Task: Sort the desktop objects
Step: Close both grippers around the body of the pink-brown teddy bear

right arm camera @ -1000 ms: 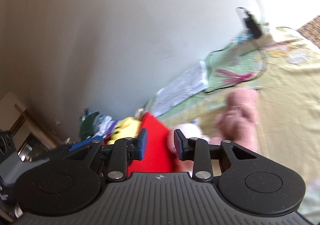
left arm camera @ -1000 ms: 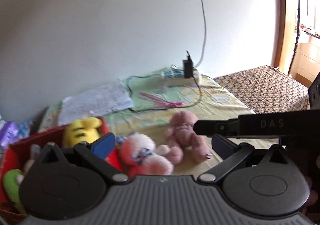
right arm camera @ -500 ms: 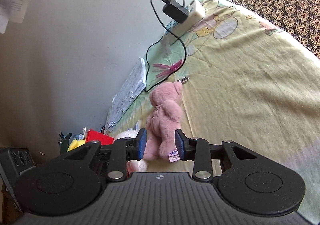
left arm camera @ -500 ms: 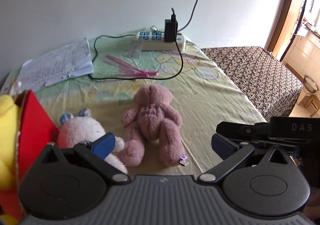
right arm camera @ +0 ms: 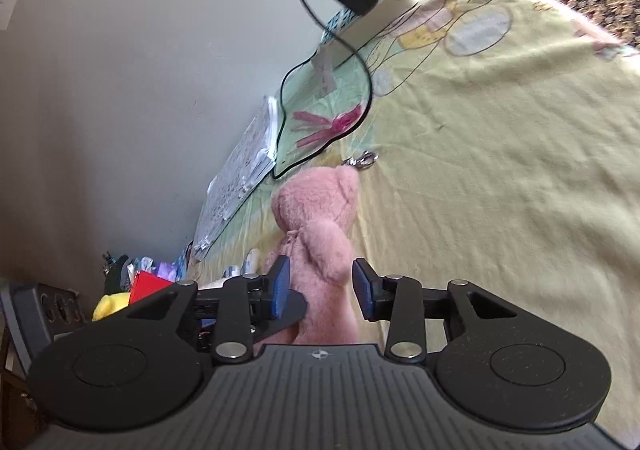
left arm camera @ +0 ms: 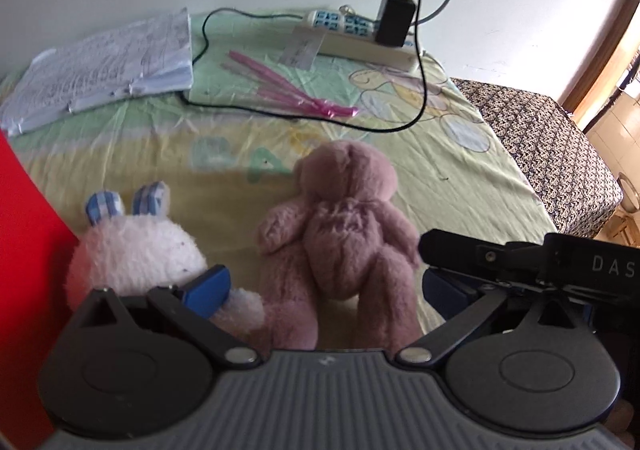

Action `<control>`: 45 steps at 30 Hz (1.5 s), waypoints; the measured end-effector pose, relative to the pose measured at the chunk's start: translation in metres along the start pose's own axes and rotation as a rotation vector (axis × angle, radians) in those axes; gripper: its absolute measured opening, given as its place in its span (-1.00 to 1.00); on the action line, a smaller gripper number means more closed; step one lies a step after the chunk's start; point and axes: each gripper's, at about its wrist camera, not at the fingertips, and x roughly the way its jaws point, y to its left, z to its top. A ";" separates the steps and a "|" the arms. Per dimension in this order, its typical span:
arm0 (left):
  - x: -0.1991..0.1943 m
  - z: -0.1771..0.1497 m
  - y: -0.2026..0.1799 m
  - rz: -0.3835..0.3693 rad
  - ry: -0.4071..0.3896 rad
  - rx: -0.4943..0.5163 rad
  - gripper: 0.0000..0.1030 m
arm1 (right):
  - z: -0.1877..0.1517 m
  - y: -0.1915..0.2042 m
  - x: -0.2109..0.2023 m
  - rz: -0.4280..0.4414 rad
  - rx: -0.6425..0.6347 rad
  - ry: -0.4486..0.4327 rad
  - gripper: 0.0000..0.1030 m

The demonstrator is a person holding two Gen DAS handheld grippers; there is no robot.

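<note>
A dusty-pink teddy bear (left arm camera: 344, 234) lies on the yellow-green sheet with its feet toward me. Just left of it is a white bunny plush (left arm camera: 136, 250) with blue checked ears, lying against a red box (left arm camera: 24, 250). My left gripper (left arm camera: 326, 288) is open, its fingers wide on either side of the bear's legs. In the right wrist view, my right gripper (right arm camera: 320, 286) is open with one limb of the bear (right arm camera: 320, 226) between its blue pads. The right gripper's black body (left arm camera: 520, 262) reaches in at the bear's right side. A yellow plush (right arm camera: 110, 304) sits in the red box (right arm camera: 150, 284).
At the wall lie a white power strip (left arm camera: 360, 38) with a black charger (left arm camera: 394, 20) and its looping cable (left arm camera: 420, 90). A stack of papers (left arm camera: 108, 62) and pink sticks (left arm camera: 292, 90) lie behind the toys. A patterned cloth (left arm camera: 540, 146) covers the right end.
Both grippers have come down and closer to the pink bear. The left view has swung right, away from the red box. The right gripper now has the bear's limb between its pads.
</note>
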 end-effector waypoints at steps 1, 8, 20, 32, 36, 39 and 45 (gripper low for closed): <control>0.003 0.000 0.000 -0.002 0.006 0.000 0.97 | 0.001 0.001 0.005 -0.014 -0.013 0.002 -0.22; 0.013 0.003 -0.009 0.008 -0.015 0.054 0.98 | 0.010 -0.008 0.033 0.022 0.006 0.037 -0.21; 0.013 0.001 -0.015 -0.039 -0.014 0.062 0.97 | 0.009 -0.019 0.022 0.086 0.058 0.080 -0.44; -0.016 -0.033 -0.036 -0.127 0.033 0.072 0.96 | -0.019 -0.021 -0.019 0.063 0.095 0.153 -0.46; -0.031 -0.050 -0.046 -0.153 0.038 0.087 0.96 | -0.035 -0.016 -0.036 0.045 0.084 0.179 -0.46; -0.040 -0.063 -0.047 -0.172 0.047 0.081 0.96 | -0.045 -0.014 -0.044 0.042 0.089 0.187 -0.46; -0.061 -0.086 -0.045 -0.207 0.058 0.067 0.96 | -0.072 -0.004 -0.060 0.034 0.087 0.189 -0.46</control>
